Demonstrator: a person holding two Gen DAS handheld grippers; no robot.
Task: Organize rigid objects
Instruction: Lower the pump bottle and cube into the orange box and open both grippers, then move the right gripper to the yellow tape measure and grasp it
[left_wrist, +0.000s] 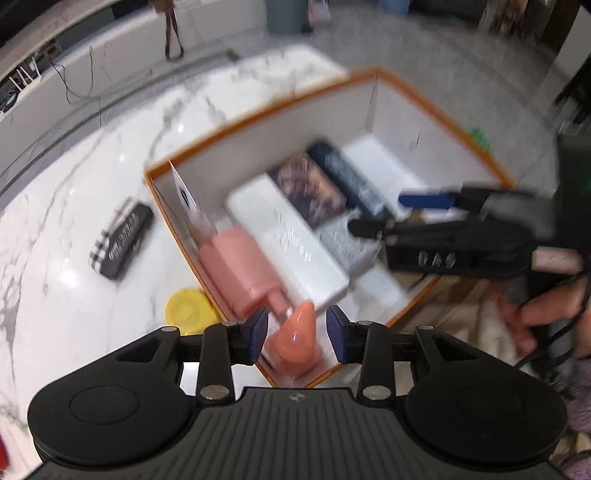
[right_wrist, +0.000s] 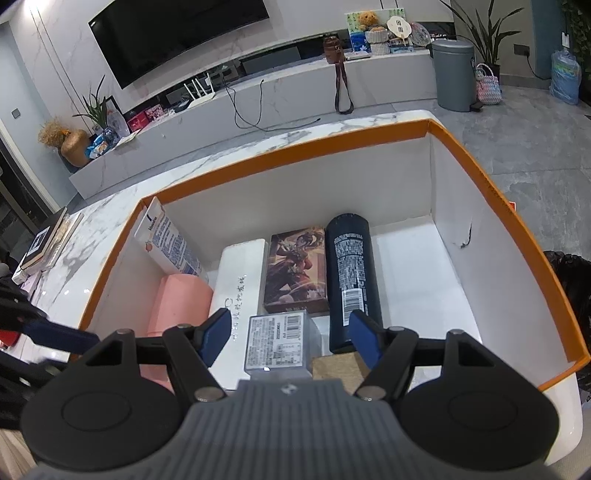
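An orange-rimmed white box (left_wrist: 258, 110) (right_wrist: 295, 155) sits on the marble table. Inside lie a pink pump bottle (left_wrist: 240, 266) (right_wrist: 177, 306), a white box (left_wrist: 295, 251) (right_wrist: 240, 280), a picture box (left_wrist: 308, 188) (right_wrist: 295, 269), a dark can (left_wrist: 347, 177) (right_wrist: 351, 273) and a grey labelled box (right_wrist: 277, 343). My left gripper (left_wrist: 297, 332) is open over the box's near corner, its fingers either side of the bottle's orange pump head (left_wrist: 295, 336), not touching. My right gripper (right_wrist: 288, 339) is open above the grey box; it also shows in the left wrist view (left_wrist: 380, 214).
On the table left of the box lie a black plaid-edged case (left_wrist: 122, 240) and a yellow round lid (left_wrist: 190, 310). Books (right_wrist: 48, 240) are stacked at the table's far left end. A grey bin (right_wrist: 454, 74) stands on the floor beyond.
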